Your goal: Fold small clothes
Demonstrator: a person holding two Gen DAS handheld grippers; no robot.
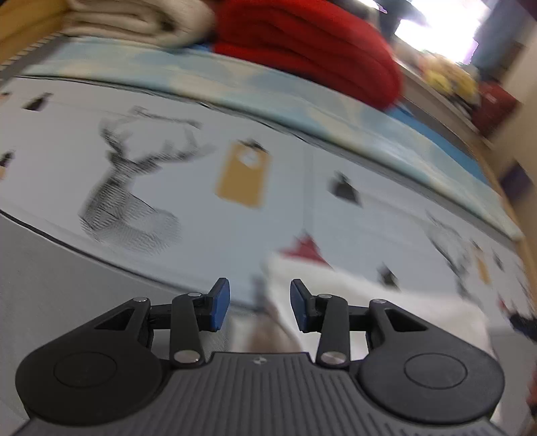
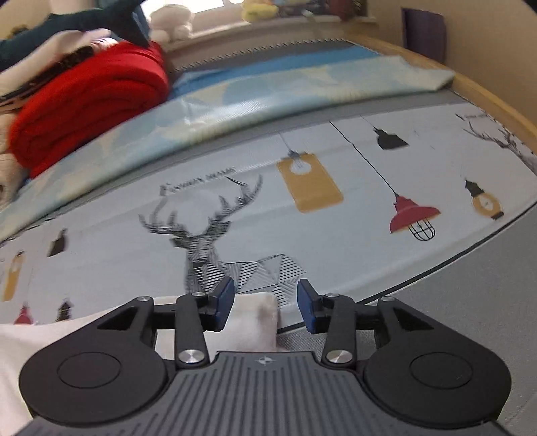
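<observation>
A small white garment (image 1: 362, 302) lies on the deer-print sheet (image 1: 167, 174), spreading right from under my left gripper (image 1: 260, 305). That gripper is open, its blue pads either side of the garment's left edge, nothing clamped. The view is blurred. In the right wrist view the same white garment (image 2: 255, 318) shows a corner between the blue pads of my right gripper (image 2: 265, 305), which is open too. More white cloth (image 2: 50, 338) spreads to the lower left. The sheet (image 2: 335, 241) carries deer and lamp prints.
A folded red blanket (image 1: 308, 43) and a cream blanket (image 1: 134, 20) are stacked at the back, over a pale blue cloth (image 1: 235, 84). The red blanket (image 2: 87, 100) is at far left in the right wrist view. A wooden bed edge (image 2: 486, 97) curves along the right.
</observation>
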